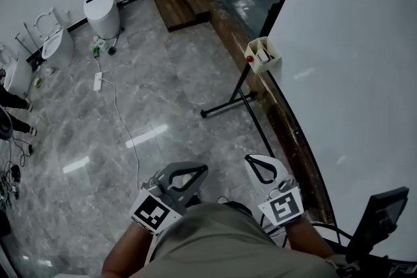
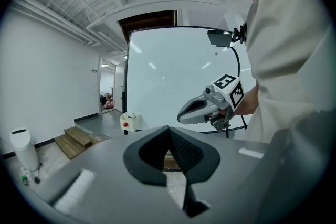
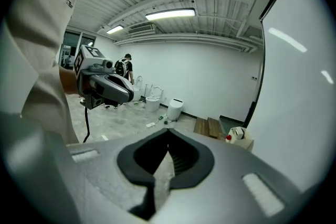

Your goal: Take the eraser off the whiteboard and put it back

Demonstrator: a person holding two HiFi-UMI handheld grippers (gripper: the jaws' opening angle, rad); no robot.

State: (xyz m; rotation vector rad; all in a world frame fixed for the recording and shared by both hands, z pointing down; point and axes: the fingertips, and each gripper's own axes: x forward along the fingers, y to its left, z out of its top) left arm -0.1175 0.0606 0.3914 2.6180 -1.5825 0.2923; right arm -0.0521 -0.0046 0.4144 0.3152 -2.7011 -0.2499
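Note:
The whiteboard [image 1: 352, 75] fills the right side of the head view, its face blank; I can make out no eraser on it. A small cream box [image 1: 264, 54] with a red dot hangs at the board's lower edge, with dark items inside. The box also shows in the left gripper view [image 2: 128, 120] and the right gripper view [image 3: 240, 136]. My left gripper [image 1: 201, 170] and right gripper [image 1: 253, 161] are held close to my body, both shut and empty. Their jaws [image 2: 169, 129] [image 3: 168, 132] are pressed together with nothing between them.
The board's black stand leg [image 1: 228, 104] reaches across the marble floor. Wooden steps [image 1: 186, 0] lie at the back, white toilets [image 1: 101, 10] along the left wall, and a cable [image 1: 124, 127] trails over the floor. A black device [image 1: 381, 215] sits bottom right. A person [image 3: 126, 68] stands far off.

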